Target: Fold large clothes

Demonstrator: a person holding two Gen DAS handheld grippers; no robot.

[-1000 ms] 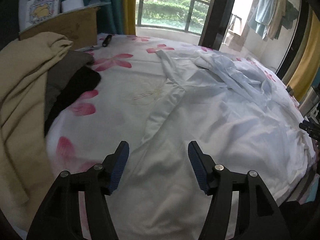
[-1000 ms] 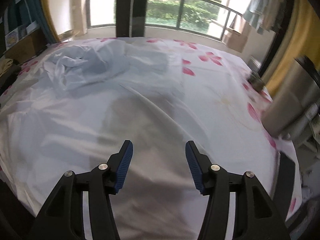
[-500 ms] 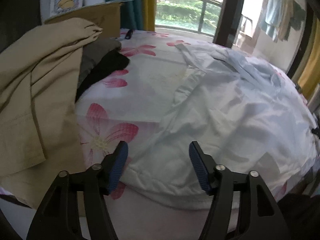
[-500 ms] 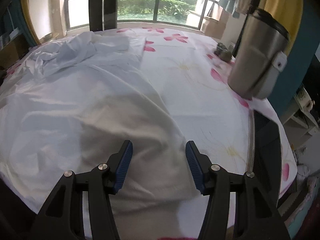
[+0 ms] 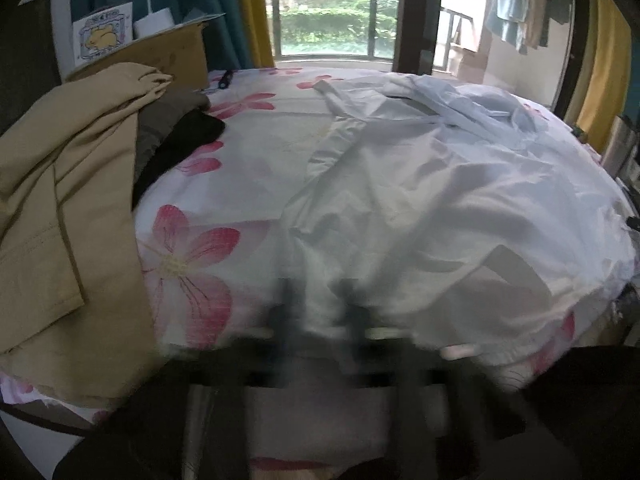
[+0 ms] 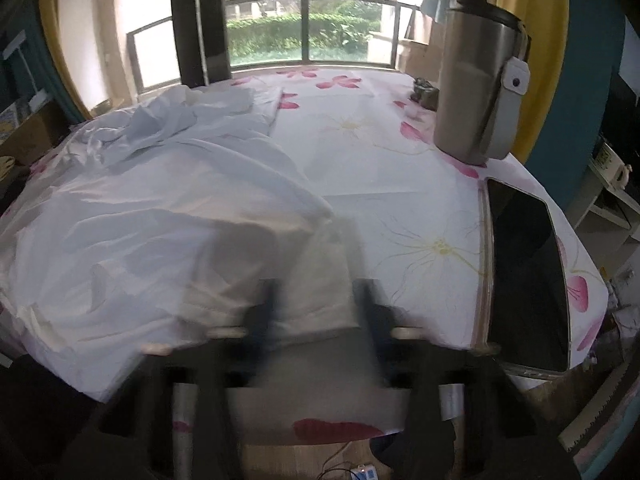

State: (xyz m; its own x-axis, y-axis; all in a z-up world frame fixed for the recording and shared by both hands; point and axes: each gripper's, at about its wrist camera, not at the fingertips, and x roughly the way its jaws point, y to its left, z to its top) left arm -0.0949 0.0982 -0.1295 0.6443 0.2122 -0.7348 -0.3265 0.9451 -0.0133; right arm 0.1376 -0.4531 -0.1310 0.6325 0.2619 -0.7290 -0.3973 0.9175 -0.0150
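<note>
Two grippers: the left gripper point(image 5: 316, 312) and the right gripper point(image 6: 316, 312) are blurry, both clenched at the near hem of the white garment point(image 5: 440, 200); whether cloth is pinched I cannot tell.
Where: spread on the flowered bed point(image 6: 400, 168).
Feel: probably light, soft, floppy, thin.
Best hold: near hem corners.
</note>
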